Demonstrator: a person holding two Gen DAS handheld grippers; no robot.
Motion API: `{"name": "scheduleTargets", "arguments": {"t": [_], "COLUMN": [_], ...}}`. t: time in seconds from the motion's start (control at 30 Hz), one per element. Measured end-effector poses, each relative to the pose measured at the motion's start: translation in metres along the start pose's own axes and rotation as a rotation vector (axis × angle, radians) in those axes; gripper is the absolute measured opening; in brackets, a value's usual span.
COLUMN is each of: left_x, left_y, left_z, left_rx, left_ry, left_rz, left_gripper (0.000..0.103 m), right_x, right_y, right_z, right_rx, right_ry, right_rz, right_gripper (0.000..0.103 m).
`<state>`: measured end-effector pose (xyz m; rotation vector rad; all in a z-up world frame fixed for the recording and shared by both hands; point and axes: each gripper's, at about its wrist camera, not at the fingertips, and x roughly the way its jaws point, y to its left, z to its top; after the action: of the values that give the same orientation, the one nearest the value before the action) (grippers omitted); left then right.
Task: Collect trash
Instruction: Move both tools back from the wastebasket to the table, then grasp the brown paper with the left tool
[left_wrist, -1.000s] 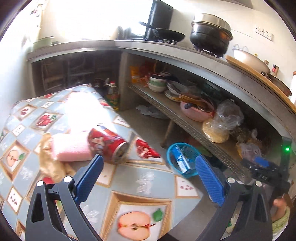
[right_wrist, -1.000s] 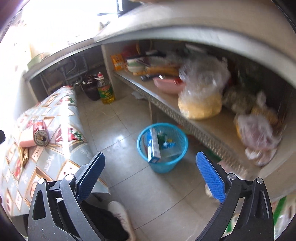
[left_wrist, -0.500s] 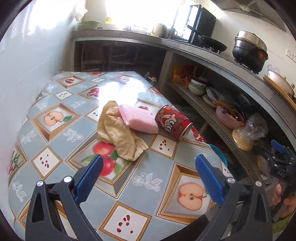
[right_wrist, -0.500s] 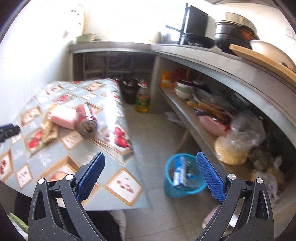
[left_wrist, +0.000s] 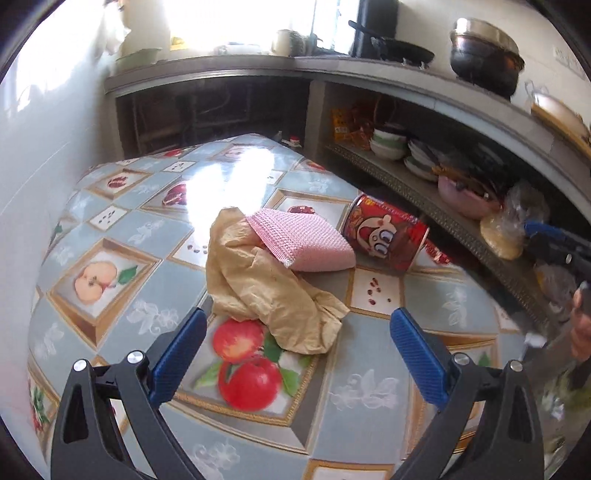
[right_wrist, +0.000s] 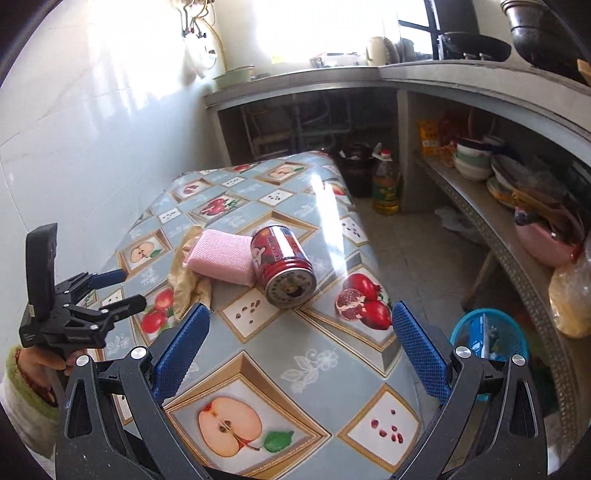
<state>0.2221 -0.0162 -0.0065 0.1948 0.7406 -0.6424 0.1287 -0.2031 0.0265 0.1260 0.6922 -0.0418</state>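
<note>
Left gripper (left_wrist: 297, 345) hovered over near part of table (left_wrist: 110, 229), jaws wide apart, nothing held. Right gripper (right_wrist: 301, 341) likewise spread wide and empty, over near right part of table. Also seen in right wrist view: left gripper (right_wrist: 123, 290) at far left, held by a hand (right_wrist: 35, 365) in a green cuff, fingers parted.

Trash lay mid-table in a cluster. Red can (left_wrist: 384, 238) on its side, open end toward near right in right wrist view, touching pink sponge (left_wrist: 303, 240) on its left. Sponge rested partly on crumpled brown paper (left_wrist: 266, 284), which spread nearer and to the left. In left wrist view, paper sat just beyond the gap between blue pads (left_wrist: 179, 356). In right wrist view, can (right_wrist: 282, 266) lay beyond and between the fingers, apart from both.

Blue basket (right_wrist: 487, 338) stood on floor, right of table, below shelf (right_wrist: 517, 258), a blue-white carton inside. Oil bottle (right_wrist: 386, 184) on floor past table's far right corner. Dark pots up on counter (left_wrist: 406, 77).
</note>
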Motion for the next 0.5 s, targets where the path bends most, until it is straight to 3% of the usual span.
{"name": "scheduleTargets", "arguments": {"t": [0.13, 0.23, 0.3, 0.4, 0.5], "left_x": [0.036, 0.053, 0.062, 0.069, 0.084], "left_y": [0.001, 0.007, 0.015, 0.033, 0.040], "left_z": [0.011, 0.017, 0.027, 0.046, 0.054], "left_rx": [0.249, 0.370, 0.403, 0.347, 0.383], "left_ry": [0.034, 0.045, 0.056, 0.053, 0.109], "left_rz": [0.056, -0.011, -0.047, -0.131, -0.202], "left_gripper": [0.097, 0.097, 0.097, 0.097, 0.097], "right_x": [0.017, 0.030, 0.035, 0.041, 0.046], "right_y": [0.002, 0.000, -0.003, -0.009, -0.014], "right_z": [0.008, 0.013, 0.013, 0.011, 0.009], "right_rx": [-0.015, -0.017, -0.005, 0.023, 0.047], "right_ry": [0.022, 0.041, 0.056, 0.075, 0.090], "right_rz": [0.037, 0.056, 0.065, 0.085, 0.102], "right_gripper": [0.095, 0.095, 0.095, 0.095, 0.095]}}
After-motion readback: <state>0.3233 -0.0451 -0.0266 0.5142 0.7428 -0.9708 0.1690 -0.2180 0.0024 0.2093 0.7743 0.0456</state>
